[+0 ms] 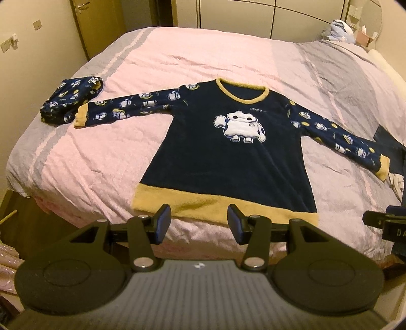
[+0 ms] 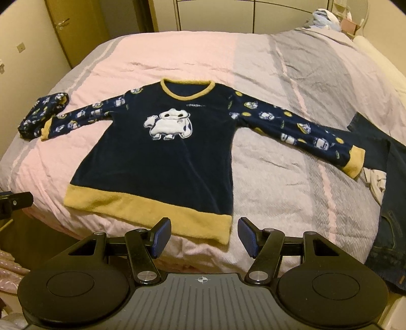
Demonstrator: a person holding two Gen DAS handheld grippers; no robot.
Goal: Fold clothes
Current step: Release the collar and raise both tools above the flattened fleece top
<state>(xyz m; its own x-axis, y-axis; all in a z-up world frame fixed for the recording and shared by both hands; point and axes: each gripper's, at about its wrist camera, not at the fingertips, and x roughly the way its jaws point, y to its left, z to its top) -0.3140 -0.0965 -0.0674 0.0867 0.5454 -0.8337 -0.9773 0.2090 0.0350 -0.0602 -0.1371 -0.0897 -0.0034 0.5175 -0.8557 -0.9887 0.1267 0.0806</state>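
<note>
A: While both tongs hover released and empty, left gripper and right gripper above the hem, where does the pyjama top lie?

B: Flat on the bed. Fold each sleeve inward first. Avoid the folded trousers and jeans touching the cuffs.

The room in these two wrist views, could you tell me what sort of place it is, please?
Most likely a home bedroom: a wide bed under a pink and grey quilt, a wooden door beside it, and a pyjama top spread flat for folding.
</note>
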